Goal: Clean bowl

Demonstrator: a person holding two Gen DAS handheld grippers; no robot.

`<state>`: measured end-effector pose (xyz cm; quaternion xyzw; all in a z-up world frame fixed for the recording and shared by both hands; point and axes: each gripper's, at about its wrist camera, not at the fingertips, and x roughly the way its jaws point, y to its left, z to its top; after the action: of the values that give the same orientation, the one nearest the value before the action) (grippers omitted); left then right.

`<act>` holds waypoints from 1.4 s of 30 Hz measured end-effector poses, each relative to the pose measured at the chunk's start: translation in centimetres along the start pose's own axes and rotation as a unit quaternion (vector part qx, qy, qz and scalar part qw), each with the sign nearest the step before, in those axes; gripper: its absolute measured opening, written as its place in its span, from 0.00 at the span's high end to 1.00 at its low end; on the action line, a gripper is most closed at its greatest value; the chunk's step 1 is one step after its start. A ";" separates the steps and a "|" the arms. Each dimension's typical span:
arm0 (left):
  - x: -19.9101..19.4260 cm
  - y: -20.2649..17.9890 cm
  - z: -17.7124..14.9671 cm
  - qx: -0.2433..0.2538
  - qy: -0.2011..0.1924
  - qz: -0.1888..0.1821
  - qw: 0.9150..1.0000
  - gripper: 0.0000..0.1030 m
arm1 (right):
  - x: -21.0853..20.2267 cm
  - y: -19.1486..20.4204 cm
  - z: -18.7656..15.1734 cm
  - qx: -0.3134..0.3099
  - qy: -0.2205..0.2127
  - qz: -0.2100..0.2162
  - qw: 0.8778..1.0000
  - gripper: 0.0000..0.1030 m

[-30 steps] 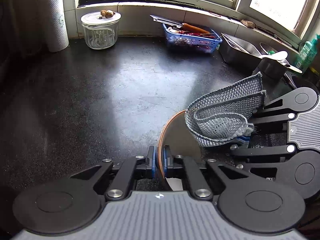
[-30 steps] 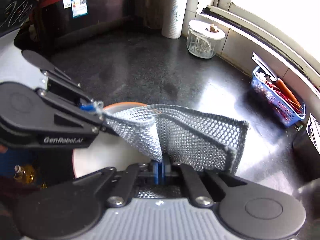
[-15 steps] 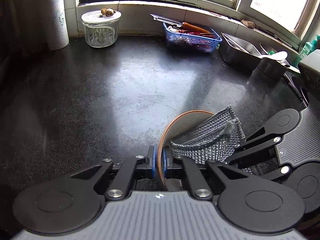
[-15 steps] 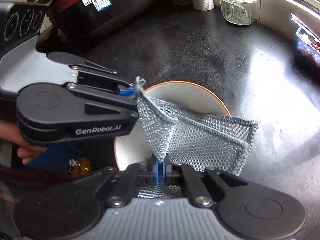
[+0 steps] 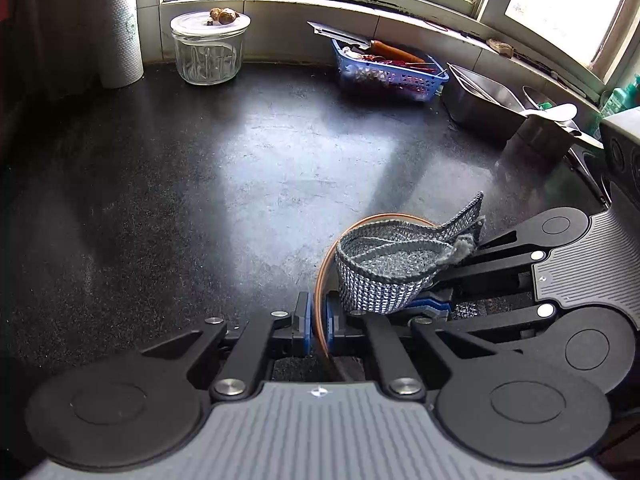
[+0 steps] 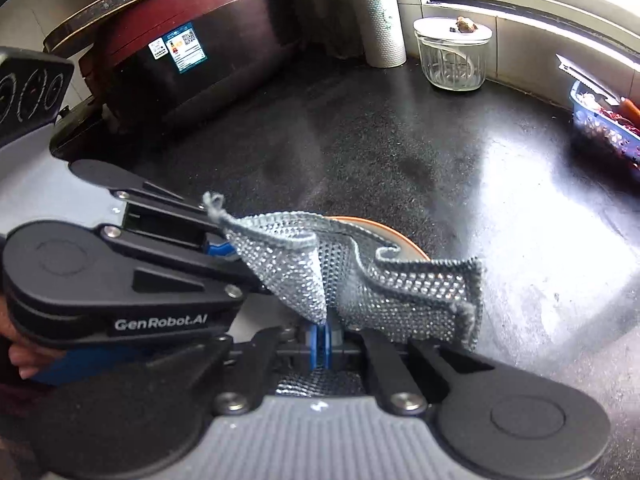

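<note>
left gripper (image 5: 318,322) clamps bowl (image 5: 326,264) rim, lower centre, on edge | right gripper (image 6: 320,338) pinches cloth (image 6: 360,280), bunched inside bowl | bowl opens rightward toward right gripper, cloth touching it

Daylight from windows (image 5: 560,0) blown out; glare on dark countertop (image 6: 540,220) (fisheye-bent edges); corners dim.

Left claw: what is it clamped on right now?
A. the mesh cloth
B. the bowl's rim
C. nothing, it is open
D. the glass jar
B. In the left wrist view the left claw is shut on the orange rim of the bowl, its blue pads on either side, while the right claw pinches the mesh cloth over the bowl.
</note>
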<state>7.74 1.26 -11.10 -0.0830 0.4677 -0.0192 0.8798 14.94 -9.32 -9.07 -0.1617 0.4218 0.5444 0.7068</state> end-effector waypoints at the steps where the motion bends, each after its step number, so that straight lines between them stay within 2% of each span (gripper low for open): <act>1: 0.0 0.1 0.0 -0.002 0.000 -0.002 1.000 0.94 | 0.0 0.0 0.1 -0.002 -0.001 -0.010 1.000 0.97; 6: 0.4 1.1 0.2 -0.027 0.017 -0.022 0.999 0.93 | -0.3 -0.3 0.3 -0.033 0.017 -0.055 0.998 0.97; 14: 1.0 2.4 0.0 -0.060 0.046 -0.048 0.996 0.93 | -0.4 -0.1 0.3 -0.054 0.036 -0.071 0.995 0.98; 20: 1.0 2.4 0.2 -0.050 0.054 -0.052 0.996 0.92 | 0.2 0.2 0.5 -0.078 0.052 -0.069 0.993 0.98; 32: 1.8 1.3 2.2 0.026 0.098 -0.055 0.993 0.92 | 0.0 0.5 0.2 -0.073 0.086 -0.039 0.993 0.96; 42: 3.0 -0.3 4.9 0.125 0.135 -0.077 0.980 0.92 | -0.2 0.7 -0.4 -0.064 0.098 -0.036 0.992 0.96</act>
<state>13.50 1.24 -10.85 -0.0045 0.5686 -0.1561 0.8076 14.19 -9.42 -9.01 -0.2743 0.4470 0.5260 0.6696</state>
